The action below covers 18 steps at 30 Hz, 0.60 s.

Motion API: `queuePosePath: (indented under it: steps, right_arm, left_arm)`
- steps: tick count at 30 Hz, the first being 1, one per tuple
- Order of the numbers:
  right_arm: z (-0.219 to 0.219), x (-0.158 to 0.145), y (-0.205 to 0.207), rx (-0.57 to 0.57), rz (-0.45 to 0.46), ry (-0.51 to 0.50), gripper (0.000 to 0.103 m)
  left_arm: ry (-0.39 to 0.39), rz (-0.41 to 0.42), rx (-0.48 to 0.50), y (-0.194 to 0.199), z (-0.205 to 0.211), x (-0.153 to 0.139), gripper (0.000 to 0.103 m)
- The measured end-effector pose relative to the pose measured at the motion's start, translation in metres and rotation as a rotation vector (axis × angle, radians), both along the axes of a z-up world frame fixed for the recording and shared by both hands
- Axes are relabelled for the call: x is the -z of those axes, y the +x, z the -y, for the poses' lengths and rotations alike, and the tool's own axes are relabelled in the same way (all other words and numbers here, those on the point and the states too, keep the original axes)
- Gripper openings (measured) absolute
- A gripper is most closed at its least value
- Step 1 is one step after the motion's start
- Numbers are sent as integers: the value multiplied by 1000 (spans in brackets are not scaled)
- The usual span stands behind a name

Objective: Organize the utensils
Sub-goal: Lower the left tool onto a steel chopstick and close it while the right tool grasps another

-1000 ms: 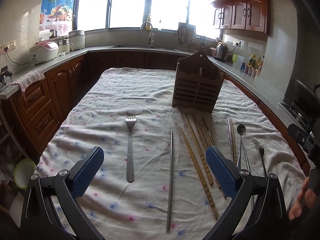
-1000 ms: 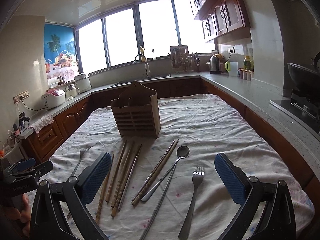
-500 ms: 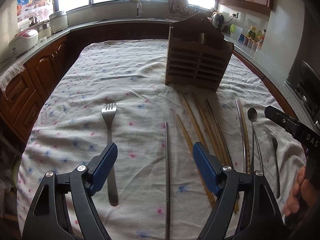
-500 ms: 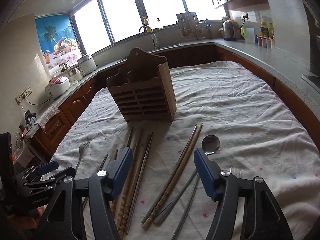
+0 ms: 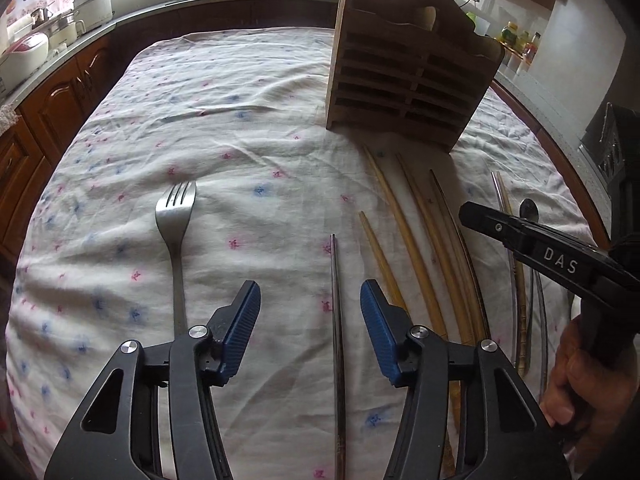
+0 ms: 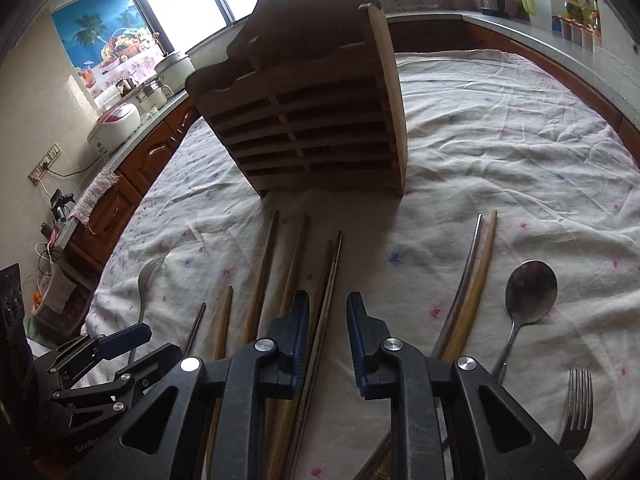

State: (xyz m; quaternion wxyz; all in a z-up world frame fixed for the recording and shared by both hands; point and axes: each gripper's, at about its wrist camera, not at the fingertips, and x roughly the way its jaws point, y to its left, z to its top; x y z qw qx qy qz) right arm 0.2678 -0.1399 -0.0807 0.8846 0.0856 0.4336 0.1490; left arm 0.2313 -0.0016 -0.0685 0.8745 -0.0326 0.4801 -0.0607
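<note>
A wooden slatted utensil holder [image 5: 404, 80] stands upright on the clothed table; it also shows in the right wrist view [image 6: 312, 120]. My left gripper [image 5: 310, 304] is open, its blue pads on either side of a single metal chopstick [image 5: 338, 320] lying on the cloth. A fork [image 5: 176, 232] lies to its left. My right gripper [image 6: 328, 312] is partly open, low over a bundle of wooden chopsticks [image 6: 296, 264], with a dark chopstick [image 6: 326, 292] between its pads. Nothing is gripped.
Wooden chopsticks [image 5: 404, 240] lie right of the left gripper. A metal and a wooden chopstick [image 6: 474, 272], a spoon [image 6: 528, 296] and a second fork [image 6: 578, 404] lie at the right. Kitchen counters [image 6: 520, 28] and cabinets surround the table.
Both grippers moved down and forward, close to the cloth. Both jaws narrowed, the right one more. The left now straddles the metal chopstick, the right straddles the wooden chopsticks.
</note>
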Motion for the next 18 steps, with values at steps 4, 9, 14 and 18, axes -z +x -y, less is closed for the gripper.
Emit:
queuePosePath:
  steps: [4,9,14,18]
  right_arm:
    - [-2,10,12,-2,-32,-20,11]
    - [1,9,21,-1,-51,-31,9]
    - [-2,7,37,1,-72,-34,10]
    - [-7,10,45,-6,-54,-43,9]
  left_arm:
    - [5,-21,17,9,2,6,44]
    - [41,-28,43,19,7,6,44]
    - [113,-36,74,25,18,8,44]
    - [128,-25,88,26,22,9,32]
